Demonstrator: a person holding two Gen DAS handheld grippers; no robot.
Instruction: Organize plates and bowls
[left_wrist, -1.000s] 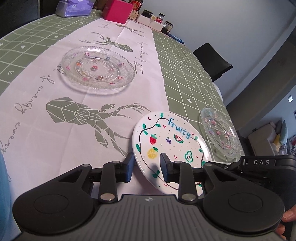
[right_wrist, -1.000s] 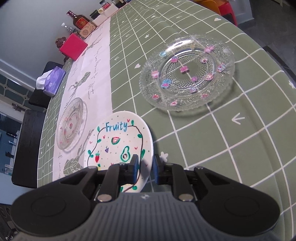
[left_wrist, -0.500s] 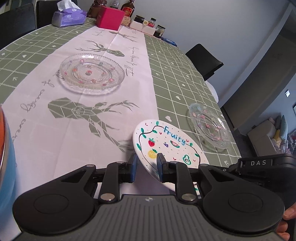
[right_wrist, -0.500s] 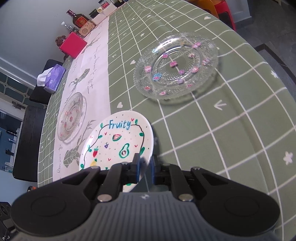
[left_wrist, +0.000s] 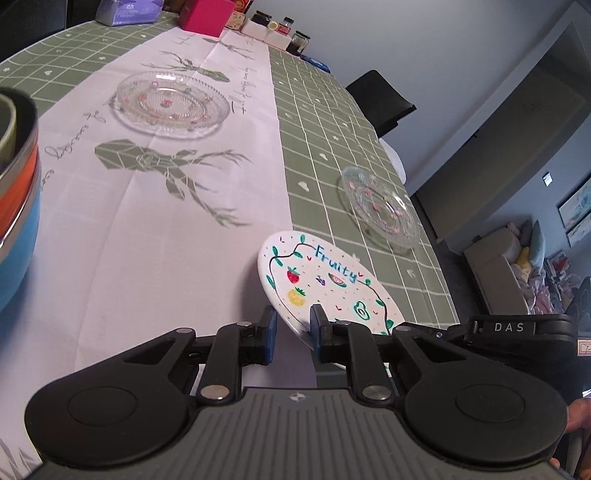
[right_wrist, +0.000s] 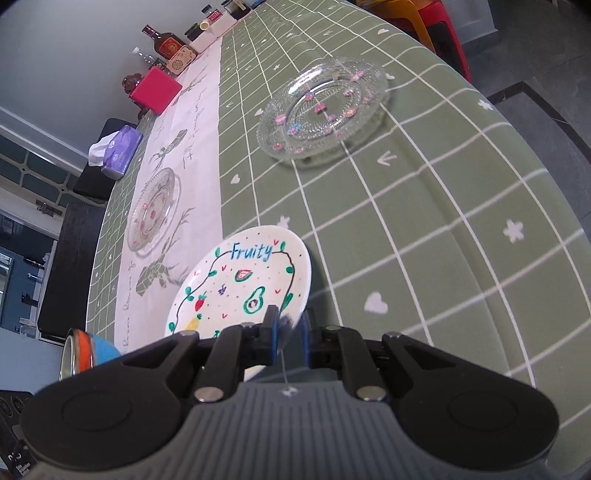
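One view only: sofa (left_wrist: 495, 258) beyond table (left_wrist: 314, 155).

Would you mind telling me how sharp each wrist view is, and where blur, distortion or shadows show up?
Left wrist view: the Fruity plate is crisp, the stacked bowls at the left edge are soft, and fisheye bends the tablecloth grid. Right wrist view: the near plate rim between the right gripper fingers is smeared, the glass plate is sharp and casts a soft shadow.

The Fruity plate (right_wrist: 243, 284) is the landmark. One glass plate (right_wrist: 323, 107) lies beyond it to the right, another (right_wrist: 153, 210) beyond left; stacked bowls (right_wrist: 86, 352) sit nearer, left.
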